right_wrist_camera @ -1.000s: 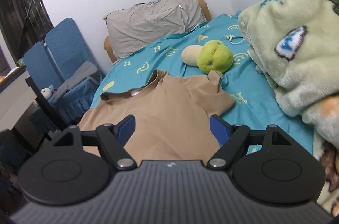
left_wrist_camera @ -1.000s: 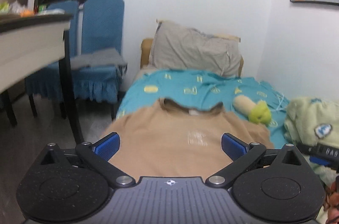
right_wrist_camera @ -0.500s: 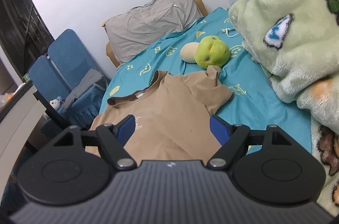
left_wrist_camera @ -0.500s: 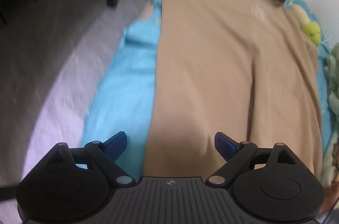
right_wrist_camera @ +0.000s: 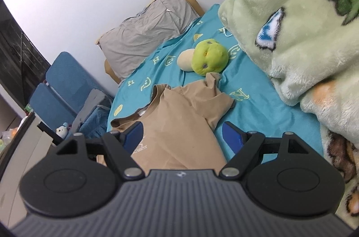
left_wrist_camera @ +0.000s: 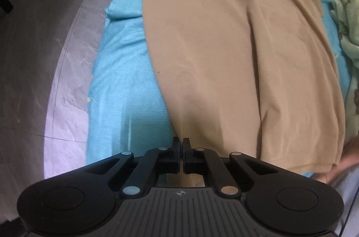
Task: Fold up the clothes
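Pinching shirt (left_wrist_camera: 224, 57) hem, seemingly, left jaws.

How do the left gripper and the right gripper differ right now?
The left gripper has its jaws shut on the near hem of the tan shirt; the right gripper has its jaws wide open and grips nothing.

The left gripper looks down along the shirt's body; the right gripper looks across its collar end toward the green plush toy and grey pillow.

Both are black, and both face the same shirt.
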Motion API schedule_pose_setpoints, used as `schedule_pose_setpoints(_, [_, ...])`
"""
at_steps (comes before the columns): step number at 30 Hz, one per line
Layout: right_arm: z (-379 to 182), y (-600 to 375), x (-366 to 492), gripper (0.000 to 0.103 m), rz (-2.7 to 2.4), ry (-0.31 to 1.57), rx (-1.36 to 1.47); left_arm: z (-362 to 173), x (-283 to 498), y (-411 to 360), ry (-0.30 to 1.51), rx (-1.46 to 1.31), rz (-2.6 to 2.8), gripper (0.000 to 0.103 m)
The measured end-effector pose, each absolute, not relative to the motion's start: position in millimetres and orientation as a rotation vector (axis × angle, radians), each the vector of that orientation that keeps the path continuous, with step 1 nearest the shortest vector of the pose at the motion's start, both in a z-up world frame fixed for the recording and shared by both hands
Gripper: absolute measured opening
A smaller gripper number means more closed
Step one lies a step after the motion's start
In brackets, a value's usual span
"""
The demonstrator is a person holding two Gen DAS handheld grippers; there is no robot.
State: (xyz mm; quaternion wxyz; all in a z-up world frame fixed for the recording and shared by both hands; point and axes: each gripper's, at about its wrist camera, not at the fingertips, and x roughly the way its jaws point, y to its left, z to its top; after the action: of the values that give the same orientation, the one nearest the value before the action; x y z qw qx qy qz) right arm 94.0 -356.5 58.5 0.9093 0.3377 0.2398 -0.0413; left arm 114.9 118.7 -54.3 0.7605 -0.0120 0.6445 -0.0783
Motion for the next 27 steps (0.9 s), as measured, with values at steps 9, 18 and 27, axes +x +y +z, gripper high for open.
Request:
schedule_pose_setpoints(9, [62.5,-377.8,88.3,0.080,-0.094,0.473,0.747,-41.4,101.7,122.1,1.452,0.099,-0.023,0.002])
schedule_pose_setpoints(18, [57.8,-385.6,86.6,0.080,-0.035,0.515,0.807,22.1,99.3,87.5,1.149,0.025,-0.118,0.047])
schedule_pose_setpoints(27, [39.4,-382.1,94.1,0.080,0.027,0.549,0.911,56.6,122.5,26.9,0.778,-0.030,-0.195,0.096])
